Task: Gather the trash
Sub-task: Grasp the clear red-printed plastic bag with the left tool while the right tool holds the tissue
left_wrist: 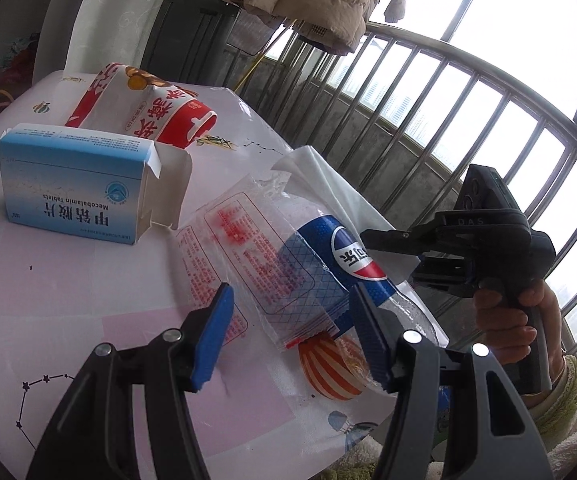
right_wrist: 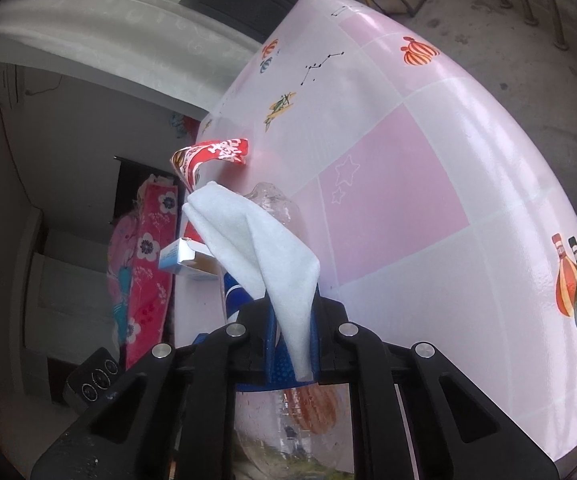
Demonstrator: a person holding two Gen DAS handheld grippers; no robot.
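The white tissue [right_wrist: 264, 248] is pinched at its lower corner between the blue fingers [right_wrist: 274, 344] of the right gripper [right_wrist: 294, 340], which are clenched on it, the rest of the sheet rising folded above them and over the plastic bottle [right_wrist: 272, 200]; in the left wrist view the same tissue [left_wrist: 328, 184] lies draped across the far side of the bottle [left_wrist: 328, 256], with the right gripper [left_wrist: 392, 240] reaching it from the bottle's right; the bottle lies on its side on the pink bench [left_wrist: 68, 280], its blue label up, under a clear printed bag [left_wrist: 244, 248]; the left gripper [left_wrist: 288, 328] hangs released just short of the bottle, one finger [left_wrist: 212, 336] on the bag's near edge side and the other against the bottle's clear end; left of the bottle stands an open blue medicine box [left_wrist: 76, 184], and beyond that a red and white wrapper [left_wrist: 148, 104].
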